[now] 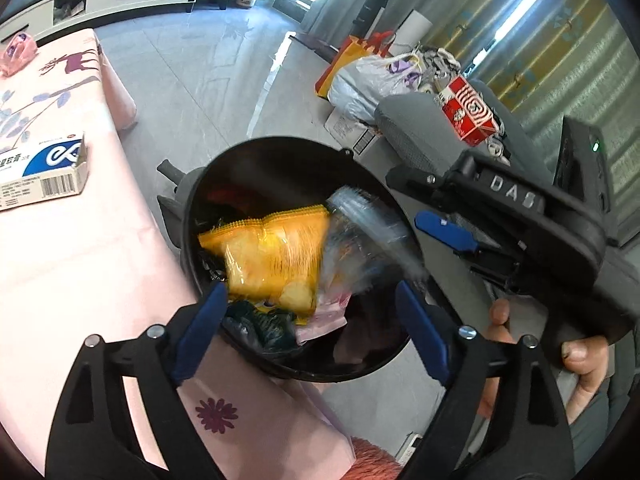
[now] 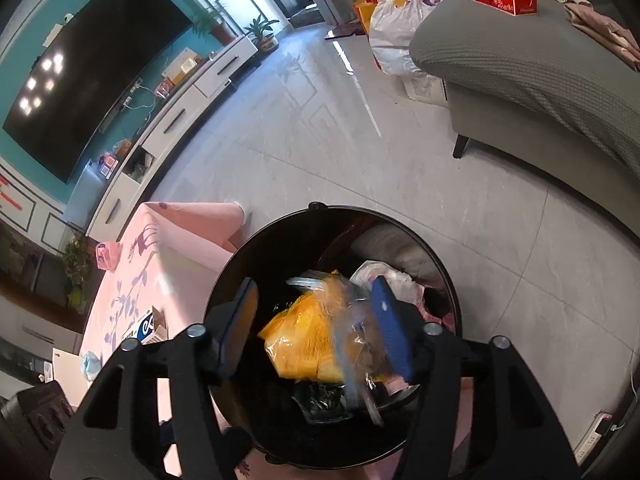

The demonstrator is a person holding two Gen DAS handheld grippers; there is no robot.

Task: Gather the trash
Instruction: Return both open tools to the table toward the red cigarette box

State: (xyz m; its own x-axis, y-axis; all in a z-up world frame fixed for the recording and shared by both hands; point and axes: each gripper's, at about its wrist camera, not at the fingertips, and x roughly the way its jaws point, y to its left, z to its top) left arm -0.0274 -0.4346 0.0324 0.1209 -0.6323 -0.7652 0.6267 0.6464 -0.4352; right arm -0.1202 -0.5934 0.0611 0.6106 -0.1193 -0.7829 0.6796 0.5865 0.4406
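Pink table (image 1: 80, 264) holds one box (image 1: 42, 172); bin (image 1: 192, 216) holds one yellow wrapper (image 1: 272, 256).

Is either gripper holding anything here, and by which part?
Nothing is held. The left gripper and right gripper stand open above the black bin; the orange packet looks released.

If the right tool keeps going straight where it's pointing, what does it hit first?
Most likely the yellow snack bag blurred between the fingers of the open right tool, over the black bin; depth is unclear.
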